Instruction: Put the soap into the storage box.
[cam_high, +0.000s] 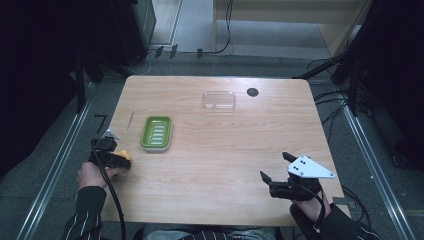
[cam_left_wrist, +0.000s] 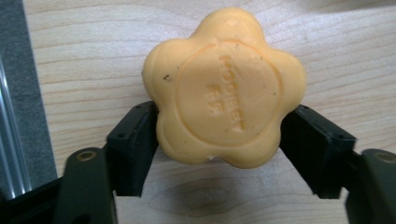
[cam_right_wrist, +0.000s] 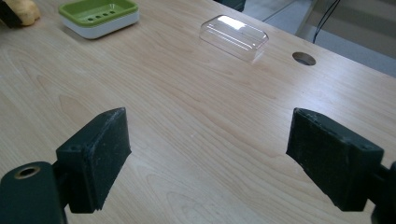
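Note:
An orange flower-shaped soap (cam_left_wrist: 224, 88) lies on the wooden table (cam_high: 215, 155) near its left edge. My left gripper (cam_left_wrist: 219, 140) has both pads pressed against the soap's sides. From above, that gripper (cam_high: 122, 161) and the soap (cam_high: 124, 156) sit just left of a green and white soap dish (cam_high: 157, 132), which holds nothing. My right gripper (cam_high: 274, 166) rests at the table's front right, open, with bare wood between its jaws (cam_right_wrist: 210, 144). In the right gripper view the dish (cam_right_wrist: 99, 13) and the soap (cam_right_wrist: 21, 10) lie far off at the top left.
A clear plastic lid (cam_high: 219, 100) lies towards the back of the table, beside a round cable hole (cam_high: 252, 92). Both also appear in the right gripper view: lid (cam_right_wrist: 235, 36), hole (cam_right_wrist: 304, 58). Dark floor and metal rails surround the table.

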